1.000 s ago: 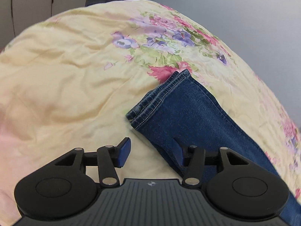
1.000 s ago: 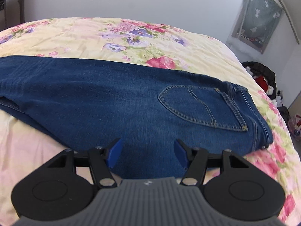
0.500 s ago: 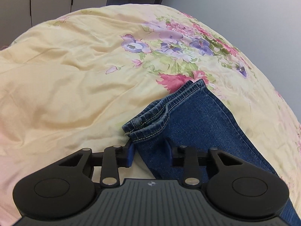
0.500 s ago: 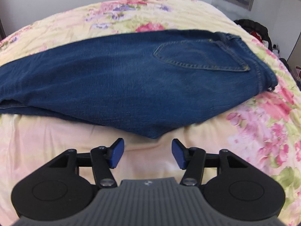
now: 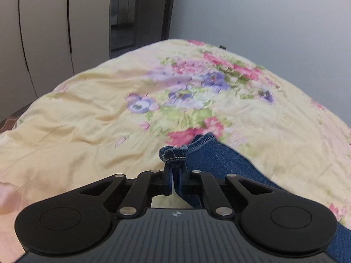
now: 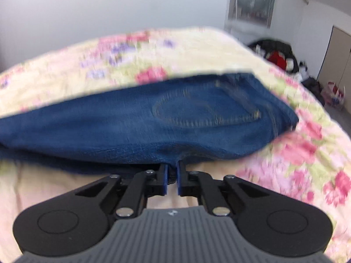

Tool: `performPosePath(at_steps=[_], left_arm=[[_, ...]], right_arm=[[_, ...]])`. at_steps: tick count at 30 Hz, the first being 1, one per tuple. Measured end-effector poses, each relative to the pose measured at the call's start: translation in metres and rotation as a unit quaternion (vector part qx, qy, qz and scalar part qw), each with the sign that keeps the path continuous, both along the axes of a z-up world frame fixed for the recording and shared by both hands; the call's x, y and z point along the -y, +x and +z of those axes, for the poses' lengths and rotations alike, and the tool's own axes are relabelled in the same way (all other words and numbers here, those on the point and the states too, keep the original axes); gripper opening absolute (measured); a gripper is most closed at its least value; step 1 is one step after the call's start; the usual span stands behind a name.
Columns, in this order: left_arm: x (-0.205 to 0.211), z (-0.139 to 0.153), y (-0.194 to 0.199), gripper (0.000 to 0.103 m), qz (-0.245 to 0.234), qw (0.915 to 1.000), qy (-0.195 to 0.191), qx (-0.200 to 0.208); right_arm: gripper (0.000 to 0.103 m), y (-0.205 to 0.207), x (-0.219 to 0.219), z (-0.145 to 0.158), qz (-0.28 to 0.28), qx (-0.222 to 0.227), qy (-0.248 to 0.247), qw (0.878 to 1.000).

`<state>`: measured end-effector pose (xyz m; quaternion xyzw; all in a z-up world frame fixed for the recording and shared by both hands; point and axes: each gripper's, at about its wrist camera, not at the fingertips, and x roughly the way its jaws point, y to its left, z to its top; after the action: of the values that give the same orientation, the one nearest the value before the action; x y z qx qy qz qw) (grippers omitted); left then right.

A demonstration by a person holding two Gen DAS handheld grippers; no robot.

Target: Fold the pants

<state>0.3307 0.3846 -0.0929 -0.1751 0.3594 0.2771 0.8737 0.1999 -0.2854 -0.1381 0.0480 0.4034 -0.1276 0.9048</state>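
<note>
Blue jeans [image 6: 136, 122] lie lengthwise on a floral bed cover [image 5: 92, 118], waistband and back pocket [image 6: 206, 111] to the right. In the left wrist view my left gripper [image 5: 174, 175] is shut on the bunched leg hem [image 5: 174, 154] and holds it a little above the cover; the leg [image 5: 221, 164] trails off to the right. In the right wrist view my right gripper [image 6: 172, 175] is shut on the near edge of the jeans at the seat, lifting it slightly. This view is blurred.
White wardrobe doors [image 5: 43, 32] and a dark doorway [image 5: 131, 13] stand beyond the bed's far left. A grey wall lies behind the bed. A pile of dark and red clothes [image 6: 278, 57] sits on the floor at the right, past the bed edge.
Both grippers went from open to shut. The left closed on the leg hem and lifted it; the right moved in, closed on the jeans' near edge and lifted it.
</note>
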Motion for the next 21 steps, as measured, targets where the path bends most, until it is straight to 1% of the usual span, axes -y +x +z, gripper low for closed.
performPosePath(at_steps=[2,4,7,8,9,11,12,13,14,15,16,17,19,21], left_arm=[[-0.002,-0.021,0.002,0.006,0.009,0.9997,-0.004,-0.024],[0.001,-0.035,0.002,0.006,0.011,0.9995,0.009,-0.029],[0.003,-0.041,0.004,0.007,0.010,0.9992,0.016,-0.036],[0.003,-0.039,0.005,0.008,0.008,0.9991,0.015,-0.038],[0.003,-0.037,0.007,0.012,0.003,0.9987,0.018,-0.048],[0.005,-0.030,0.007,0.027,-0.018,0.9971,0.044,-0.058],[0.006,-0.026,0.006,0.032,-0.025,0.9959,0.060,-0.064],[0.007,-0.022,0.003,0.040,-0.028,0.9946,0.072,-0.069],[0.007,-0.018,-0.002,0.044,-0.029,0.9935,0.085,-0.070],[0.007,-0.013,-0.007,0.047,-0.031,0.9928,0.094,-0.068],[0.005,-0.009,-0.012,0.050,-0.034,0.9926,0.095,-0.067],[0.005,-0.004,-0.017,0.050,-0.038,0.9927,0.095,-0.064],[0.004,0.005,-0.026,0.050,-0.047,0.9937,0.086,-0.055],[0.004,0.011,-0.035,0.052,-0.052,0.9958,0.061,-0.044]], right_arm=[[0.000,0.004,-0.001,-0.017,0.002,-0.034,0.003,0.999],[0.000,0.006,-0.003,-0.028,0.002,-0.046,0.001,0.999],[0.001,0.008,-0.001,-0.030,0.007,-0.060,0.005,0.998],[0.001,0.009,-0.001,-0.029,0.010,-0.066,0.006,0.998],[0.002,0.009,-0.001,-0.029,0.016,-0.075,0.008,0.997],[0.003,0.007,0.000,-0.028,0.023,-0.091,0.015,0.996],[0.003,0.006,0.001,-0.025,0.027,-0.094,0.018,0.995],[0.003,0.003,0.000,-0.023,0.032,-0.097,0.018,0.995],[0.004,0.000,0.000,-0.020,0.034,-0.095,0.015,0.995],[0.004,-0.004,-0.002,-0.016,0.039,-0.092,0.011,0.995],[0.005,-0.007,-0.003,-0.012,0.043,-0.088,0.007,0.995],[0.006,-0.010,-0.004,-0.006,0.047,-0.083,0.005,0.995],[0.013,-0.015,-0.008,0.006,0.061,-0.063,0.002,0.996],[0.014,-0.016,-0.014,0.016,0.077,-0.043,0.005,0.996]])
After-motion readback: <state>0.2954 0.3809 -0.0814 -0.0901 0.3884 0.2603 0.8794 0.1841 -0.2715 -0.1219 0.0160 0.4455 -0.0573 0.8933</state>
